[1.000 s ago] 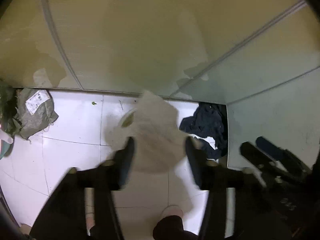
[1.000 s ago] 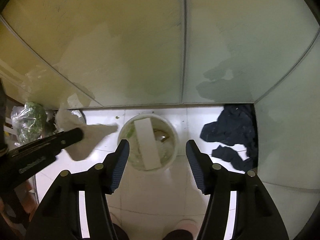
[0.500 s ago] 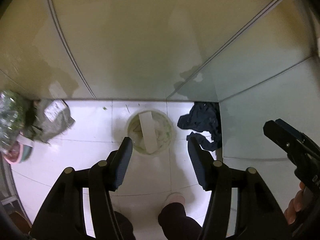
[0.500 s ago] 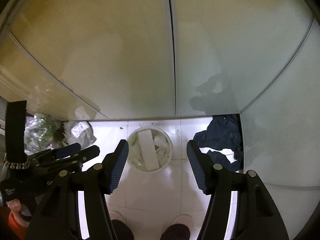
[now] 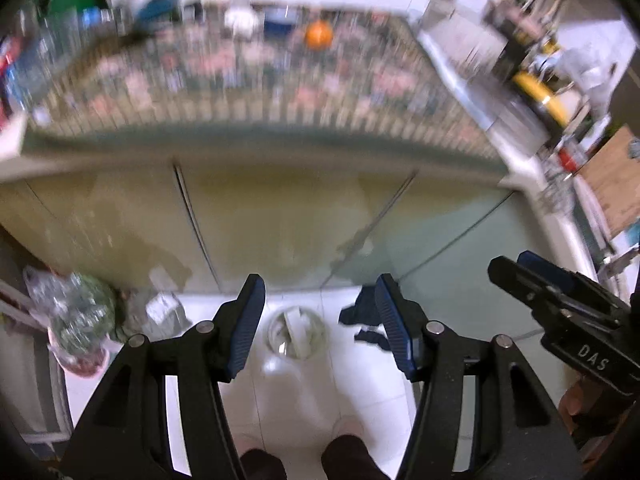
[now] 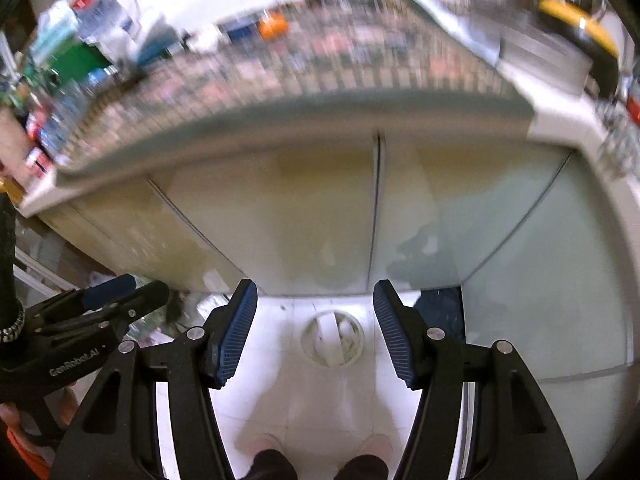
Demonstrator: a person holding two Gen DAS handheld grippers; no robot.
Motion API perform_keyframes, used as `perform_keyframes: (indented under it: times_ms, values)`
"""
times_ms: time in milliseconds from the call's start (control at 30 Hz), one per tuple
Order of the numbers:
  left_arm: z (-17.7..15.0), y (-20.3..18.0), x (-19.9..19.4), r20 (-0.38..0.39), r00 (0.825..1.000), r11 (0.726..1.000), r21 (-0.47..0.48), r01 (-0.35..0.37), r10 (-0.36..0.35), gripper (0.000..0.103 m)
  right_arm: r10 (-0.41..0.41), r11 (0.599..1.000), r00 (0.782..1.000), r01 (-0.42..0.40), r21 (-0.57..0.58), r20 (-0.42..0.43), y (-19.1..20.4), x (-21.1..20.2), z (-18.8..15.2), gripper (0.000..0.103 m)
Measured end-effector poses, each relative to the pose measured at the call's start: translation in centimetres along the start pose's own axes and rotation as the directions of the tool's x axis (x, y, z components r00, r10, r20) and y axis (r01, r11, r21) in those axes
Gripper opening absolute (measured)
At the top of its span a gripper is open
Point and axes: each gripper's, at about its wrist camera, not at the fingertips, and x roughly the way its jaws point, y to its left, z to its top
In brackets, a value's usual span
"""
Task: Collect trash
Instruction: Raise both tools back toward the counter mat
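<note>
Far below on the white tiled floor stands a round white trash bin (image 5: 296, 332) holding paper scraps and a flat white piece; the right wrist view shows the same bin (image 6: 333, 338). My left gripper (image 5: 320, 320) hangs high above it, open, with nothing between its blue pads. My right gripper (image 6: 314, 332) is also open and empty, equally high. Each gripper appears at the edge of the other's view: the right gripper (image 5: 532, 276) and the left gripper (image 6: 124, 292). A blurred counter top (image 5: 256, 80) with a mosaic pattern fills the upper part of both views.
Pale cabinet doors (image 6: 280, 216) run under the counter. A dark cloth (image 5: 366, 316) lies right of the bin. A plastic bag of greens (image 5: 76, 312) sits at the left. An orange round thing (image 5: 319, 35) and bottles stand on the counter. The person's feet (image 6: 320, 456) show below.
A crumpled white paper that my left gripper held a second ago is gone from its jaws. Both grippers have risen far; the bin looks smaller and the counter top has come into view.
</note>
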Motion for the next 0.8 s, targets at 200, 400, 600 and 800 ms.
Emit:
perform_keyframes:
  times_ms: [200,400,600,800]
  values:
    - [3.5,-0.7,-10.3,0.161,0.987,0.998,0.059,0.013,-0.023,0.057,-0.015,1.0,0.987,0.016,-0.009,0.158,3.7,-9.4,2.8,0.06]
    - [6.1,-0.6,-18.4,0.289,0.956,0.995,0.097,0.022,-0.049,0.057,-0.032,0.999,0.953,0.03,0.012,0.3,6.5,-16.5,4.7,0.063]
    - [7.6,-1.3,-22.4,0.38,0.925,0.99,0.134,-0.035,-0.019,0.058,-0.044,0.999,0.908,0.036,0.026,0.416,7.7,-20.7,6.1,0.067]
    - [10.2,-2.9,-21.9,0.437,0.899,0.987,0.134,-0.093,0.025,0.069,-0.029,1.0,0.874,0.026,0.014,0.486,6.7,-21.7,8.9,0.073]
